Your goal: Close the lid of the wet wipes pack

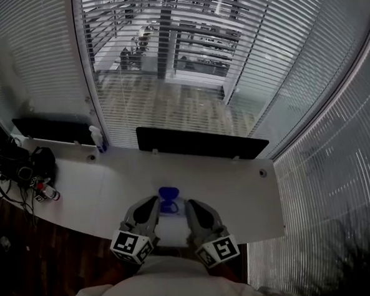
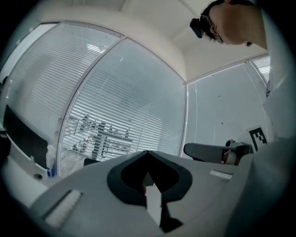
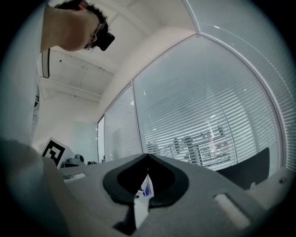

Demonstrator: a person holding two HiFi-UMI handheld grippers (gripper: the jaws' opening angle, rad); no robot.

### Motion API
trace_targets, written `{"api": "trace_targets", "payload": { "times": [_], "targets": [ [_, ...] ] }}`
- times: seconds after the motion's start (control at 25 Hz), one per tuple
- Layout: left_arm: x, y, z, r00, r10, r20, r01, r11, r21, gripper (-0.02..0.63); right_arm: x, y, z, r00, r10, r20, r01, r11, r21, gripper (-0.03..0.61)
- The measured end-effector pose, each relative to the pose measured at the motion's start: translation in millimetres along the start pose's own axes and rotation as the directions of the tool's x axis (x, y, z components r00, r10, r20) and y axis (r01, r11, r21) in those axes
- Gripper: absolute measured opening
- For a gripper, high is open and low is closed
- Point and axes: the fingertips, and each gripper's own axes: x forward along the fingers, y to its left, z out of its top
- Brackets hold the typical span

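Note:
On the white desk near its front edge lies the wet wipes pack, its blue lid standing up open. My left gripper sits just left of the pack and my right gripper just right of it, so the pack lies between them. In the left gripper view the grey jaws of the left gripper meet in a point and look shut. The right gripper shows the same. A white and blue sliver of the pack shows through its dark opening.
Two black panels stand along the desk's back edge, with a spray bottle between them. A dark bag with cables and a small bottle occupy the left end. Blinds on glass walls surround the desk.

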Motion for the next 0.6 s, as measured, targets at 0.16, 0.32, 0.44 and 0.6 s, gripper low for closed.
{"api": "trace_targets", "payload": {
  "times": [0.16,0.32,0.44,0.6],
  "targets": [
    [2.7,11.7,-4.6,1.0,0.011,0.0,-0.011,1.0,-0.004,0.0,3.5,-4.1,-0.7,1.0,-0.008,-0.002,0.008,1.0,-0.004,0.0],
    [4.1,14.7,-8.1,1.0,0.004,-0.023,-0.004,1.0,0.004,0.0,5.5,-8.1,-4.3,1.0,-0.018,-0.019,0.018,1.0,-0.011,0.0],
    [7.6,17.6,-10.7,0.999,0.002,-0.036,-0.002,1.0,0.008,0.0,7.1,-13.6,-7.0,0.999,-0.026,-0.032,0.025,0.999,-0.02,0.0],
    [11.0,29.8,-16.1,0.999,0.012,-0.05,-0.011,1.0,0.019,0.0,11.2,-15.8,-13.3,0.998,-0.032,-0.06,0.031,0.999,-0.029,0.0]
  ]
}}
